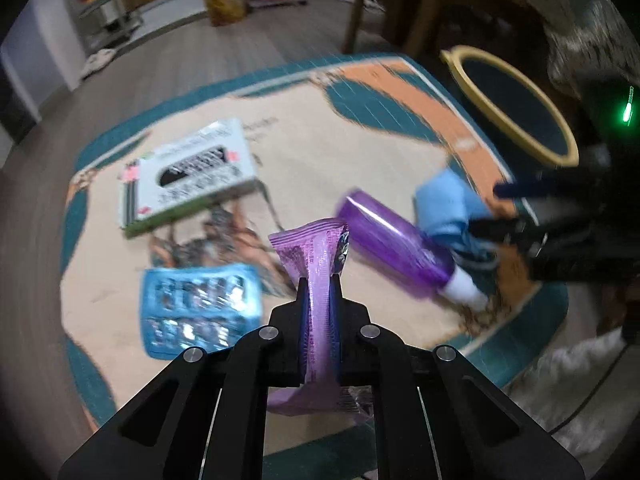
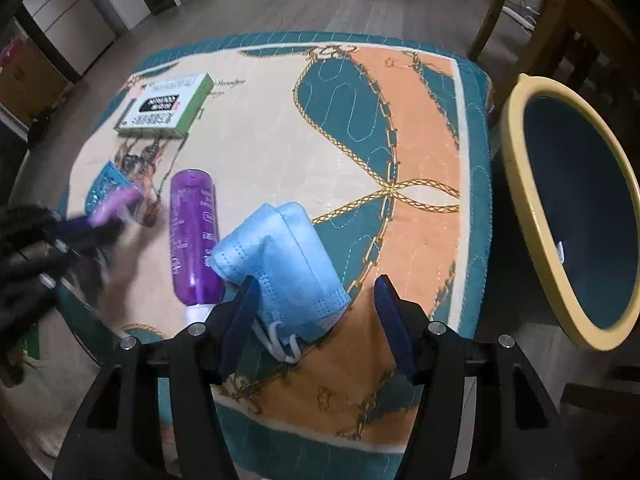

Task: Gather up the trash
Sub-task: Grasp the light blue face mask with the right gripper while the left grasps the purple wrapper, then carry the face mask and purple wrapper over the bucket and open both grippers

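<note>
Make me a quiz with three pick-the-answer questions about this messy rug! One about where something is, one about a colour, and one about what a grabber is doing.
1. Where is the bin?
A. off the rug's edge, on the right in the right wrist view
B. in the middle of the rug
C. on the box

2. What colour is the bottle lying on the rug?
A. green
B. purple
C. red

3. What is the left gripper doing?
A. standing open over the box
B. pinching a purple wrapper
C. holding the blue mask

Answers: 1 A, the bin stands past the rug's border. 2 B, its body is see-through purple. 3 B, the wrapper is squeezed between its shut pads.
</note>
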Tool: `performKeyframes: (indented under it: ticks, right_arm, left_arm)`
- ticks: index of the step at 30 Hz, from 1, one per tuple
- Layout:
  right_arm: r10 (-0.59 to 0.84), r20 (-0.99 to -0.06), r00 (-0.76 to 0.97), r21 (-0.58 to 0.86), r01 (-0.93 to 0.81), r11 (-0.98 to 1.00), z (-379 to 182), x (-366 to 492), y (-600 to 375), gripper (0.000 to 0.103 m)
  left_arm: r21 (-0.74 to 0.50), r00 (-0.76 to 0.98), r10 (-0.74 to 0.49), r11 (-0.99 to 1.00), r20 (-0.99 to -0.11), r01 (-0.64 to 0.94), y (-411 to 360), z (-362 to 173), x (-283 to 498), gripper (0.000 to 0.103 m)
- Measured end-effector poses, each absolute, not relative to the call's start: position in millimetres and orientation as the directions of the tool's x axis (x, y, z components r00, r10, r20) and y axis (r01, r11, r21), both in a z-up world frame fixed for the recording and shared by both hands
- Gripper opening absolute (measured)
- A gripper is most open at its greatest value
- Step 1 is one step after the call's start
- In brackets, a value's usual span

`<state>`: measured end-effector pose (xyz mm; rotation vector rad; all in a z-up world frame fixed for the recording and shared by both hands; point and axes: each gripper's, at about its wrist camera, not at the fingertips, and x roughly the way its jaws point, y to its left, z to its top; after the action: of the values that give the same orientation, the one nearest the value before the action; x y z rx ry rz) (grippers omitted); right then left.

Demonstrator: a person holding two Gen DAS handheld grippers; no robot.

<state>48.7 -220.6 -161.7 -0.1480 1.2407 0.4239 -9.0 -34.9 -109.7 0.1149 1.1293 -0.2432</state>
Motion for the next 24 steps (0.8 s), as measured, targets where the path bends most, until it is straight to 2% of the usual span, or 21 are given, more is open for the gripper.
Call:
performKeyframes:
  ticks: [2,3,5,6,24]
  right_arm:
    - [0.244,-0.941,0.233,0.129,-0.418,0.899,-167.6,50.6,-216.7,0.032]
    - [0.238,-0.943,0.233,0.121,-0.426,0.896,-168.3,50.6,-215.8,0.032]
    - [0.244,-0.94,0.239,0.116,-0.449,0.886,-164.9,50.4,-214.1,0.013]
    - [0.253,-0.935,0.248,0.121,-0.447,0.886,-160.9,51.7,-215.0,0.011]
    - [0.392,-0.816,0.426,0.289,-0.287,0.913,-75.9,93.6,-265.1,0.009]
  left_arm:
    - [-0.046,0.43,-0.142,0.973,-0.892,0.226,-27.7,-101.5,-4.9,0.01]
    - [-0.051,0.441,-0.144,0.975,-0.886,0.216,-26.1,-97.9,-2.9,0.01]
    - [-0.072,0.459,-0.158,0.977,-0.874,0.201,-23.9,-90.5,3.8,0.01]
    - [-0.08,0.476,-0.165,0.978,-0.864,0.194,-23.0,-84.5,5.9,0.01]
    - [-0.099,0.588,-0.219,0.968,-0.779,0.229,-33.8,-39.5,46.4,0.01]
